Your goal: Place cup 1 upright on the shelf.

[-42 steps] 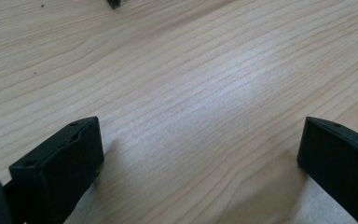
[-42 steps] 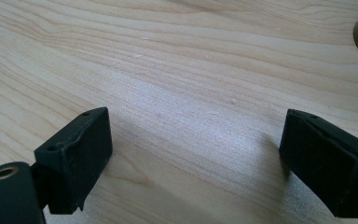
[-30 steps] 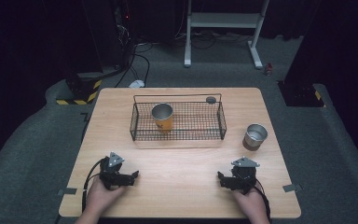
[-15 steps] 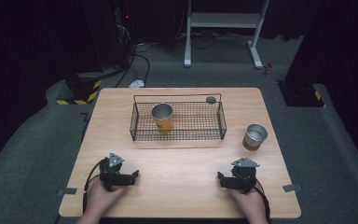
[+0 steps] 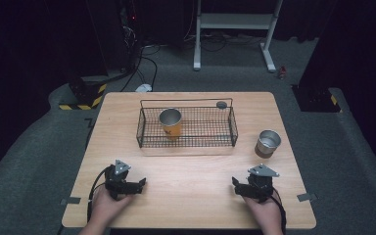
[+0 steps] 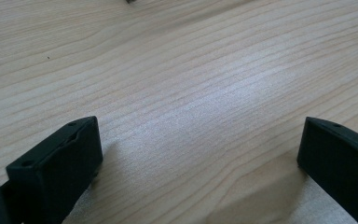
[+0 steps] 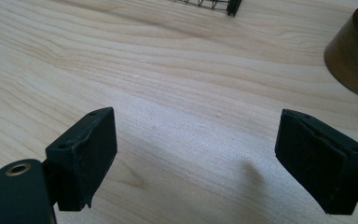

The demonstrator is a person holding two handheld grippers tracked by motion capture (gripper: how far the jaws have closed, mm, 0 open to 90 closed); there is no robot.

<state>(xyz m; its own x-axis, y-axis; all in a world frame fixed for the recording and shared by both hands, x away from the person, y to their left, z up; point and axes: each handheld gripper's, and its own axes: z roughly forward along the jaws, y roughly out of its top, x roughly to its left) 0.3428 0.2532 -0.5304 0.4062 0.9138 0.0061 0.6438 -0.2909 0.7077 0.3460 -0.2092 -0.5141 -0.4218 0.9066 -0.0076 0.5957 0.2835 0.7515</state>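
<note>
Pale wood-grain table (image 5: pixel 191 196); black wire basket (image 5: pixel 232 128) on it; orange cup (image 5: pixel 171 122) inside the basket; silver-and-brown cup (image 5: pixel 267 143) right of the basket; black grippers.

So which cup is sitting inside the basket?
The orange cup stands upright inside the black wire basket, near its left end. The other, the brownish metal cup, stands outside on the bare table, to the basket's right.
</note>
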